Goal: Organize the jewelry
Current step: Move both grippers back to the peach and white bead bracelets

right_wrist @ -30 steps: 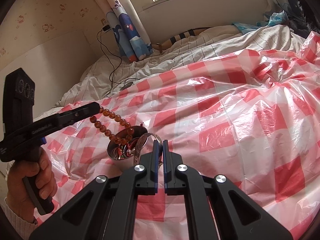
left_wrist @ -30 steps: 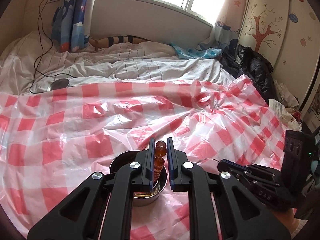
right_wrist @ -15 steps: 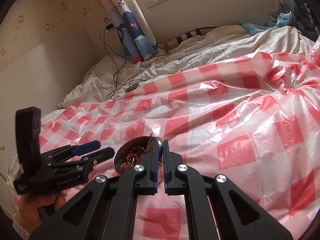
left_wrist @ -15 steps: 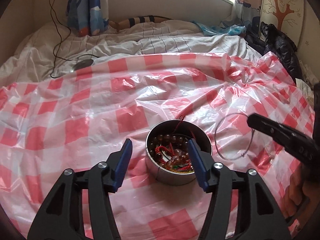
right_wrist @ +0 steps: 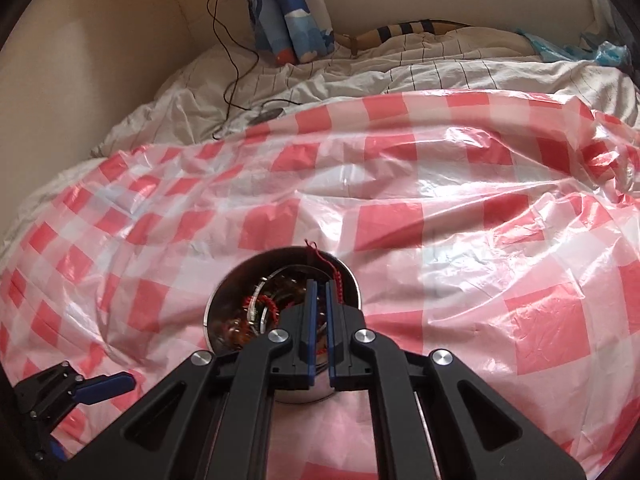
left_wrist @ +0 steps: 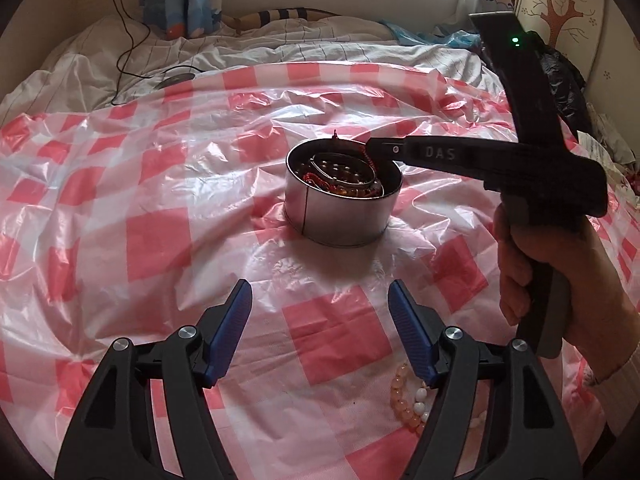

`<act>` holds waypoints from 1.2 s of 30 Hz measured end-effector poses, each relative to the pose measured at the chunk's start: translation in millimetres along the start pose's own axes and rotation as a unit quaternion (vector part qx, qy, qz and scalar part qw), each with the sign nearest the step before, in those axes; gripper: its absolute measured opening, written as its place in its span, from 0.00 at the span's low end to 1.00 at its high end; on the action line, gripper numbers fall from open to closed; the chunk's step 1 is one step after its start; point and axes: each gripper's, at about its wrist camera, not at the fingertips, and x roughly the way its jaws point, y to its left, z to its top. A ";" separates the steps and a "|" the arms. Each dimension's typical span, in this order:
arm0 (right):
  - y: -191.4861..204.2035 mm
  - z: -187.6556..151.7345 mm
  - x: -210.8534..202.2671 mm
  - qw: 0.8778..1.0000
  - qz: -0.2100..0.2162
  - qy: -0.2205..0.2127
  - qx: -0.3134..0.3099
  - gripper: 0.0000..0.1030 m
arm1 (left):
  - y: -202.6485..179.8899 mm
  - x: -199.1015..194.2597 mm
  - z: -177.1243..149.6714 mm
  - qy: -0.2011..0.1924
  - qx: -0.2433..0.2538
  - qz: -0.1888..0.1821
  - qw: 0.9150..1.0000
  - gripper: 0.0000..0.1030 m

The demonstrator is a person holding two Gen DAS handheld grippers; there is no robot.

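A round metal tin (left_wrist: 340,216) stands on the red-checked plastic sheet (left_wrist: 120,184) and holds amber beads, red cord and a thin metal bangle (left_wrist: 348,176). My right gripper (right_wrist: 319,286) hovers over the tin's right rim (right_wrist: 352,280), jaws slightly apart with nothing seen between them; the bangle lies free in the tin (right_wrist: 260,308). It shows in the left wrist view (left_wrist: 370,146) too. My left gripper (left_wrist: 320,300) is open and empty, well in front of the tin. A peach and white bead bracelet (left_wrist: 412,400) lies by its right finger.
A white striped duvet (left_wrist: 280,48) covers the bed behind the sheet, with a black cable and a round disc (left_wrist: 176,80) on it. A blue curtain (right_wrist: 292,12) hangs at the back. Dark bags (left_wrist: 568,80) sit at the right.
My left gripper pulled back from the tin and stayed open. My right gripper moved over the tin; the bangle it held now lies inside, and its jaws have parted slightly.
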 end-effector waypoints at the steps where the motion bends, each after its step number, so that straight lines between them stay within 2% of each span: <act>1: -0.7 -0.2 3.9 1.000 -0.002 0.006 -0.003 0.05 | 0.0 -0.1 -0.8 0.001 -0.001 -0.001 1.000 0.65; 7: -2.6 -6.0 -22.9 1.000 0.010 -0.025 -0.002 0.05 | 5.9 -3.9 -4.2 0.004 -0.009 -0.008 1.000 0.66; 10: -1.2 -23.2 -50.1 1.000 0.016 -0.020 -0.014 0.06 | 2.5 -6.2 -11.1 0.012 -0.007 -0.023 1.000 0.66; 11: -1.1 -31.9 -60.5 1.000 0.019 -0.013 -0.018 0.14 | -0.4 -7.0 -14.2 0.015 -0.004 -0.032 0.999 0.66; 12: -1.2 -42.9 -72.9 1.000 0.019 -0.008 -0.023 0.35 | -4.2 -7.8 -18.5 0.018 0.001 -0.043 0.999 0.66; 14: 0.4 -67.3 -97.8 0.999 0.011 -0.009 -0.038 0.51 | -11.8 -8.2 -27.7 0.027 0.009 -0.064 0.998 0.66; 17: -1.0 -104.6 -119.4 0.999 0.014 0.014 -0.045 0.51 | -25.3 -4.6 -40.0 0.041 0.024 -0.084 0.995 0.66; 20: -5.5 -132.9 -123.3 0.999 0.021 0.039 -0.030 0.51 | -31.5 -1.2 -44.7 0.044 0.037 -0.079 0.995 0.66; 22: 0.8 -141.4 -115.6 0.997 0.008 0.057 -0.052 0.50 | -27.9 -0.2 -44.8 0.042 0.027 -0.075 0.996 0.66; 27: 21.8 -148.0 -100.2 0.990 -0.012 0.075 -0.119 0.50 | -20.1 4.2 -44.9 0.045 0.033 -0.033 0.998 0.66; 29: 31.7 -153.3 -94.7 0.982 -0.048 0.080 -0.164 0.50 | -25.9 9.0 -47.4 0.052 0.060 -0.007 0.997 0.66; 31: 39.6 -157.5 -91.2 0.968 -0.107 0.066 -0.215 0.51 | -35.8 14.7 -51.5 0.056 0.096 0.028 0.993 0.66; 33: 34.8 -153.9 -90.4 0.961 -0.158 0.050 -0.222 0.52 | -42.5 14.0 -51.9 0.038 0.123 0.068 0.989 0.67; 34: 26.9 -149.4 -92.1 0.963 -0.168 0.043 -0.207 0.52 | -42.4 12.3 -50.4 0.028 0.128 0.095 0.987 0.67; 35: 17.7 -144.6 -95.4 0.969 -0.160 0.039 -0.186 0.52 | -39.2 10.5 -48.6 0.023 0.124 0.106 0.986 0.67; 36: 8.9 -140.2 -99.8 0.975 -0.145 0.036 -0.163 0.51 | -33.7 7.6 -46.3 0.020 0.110 0.096 0.989 0.65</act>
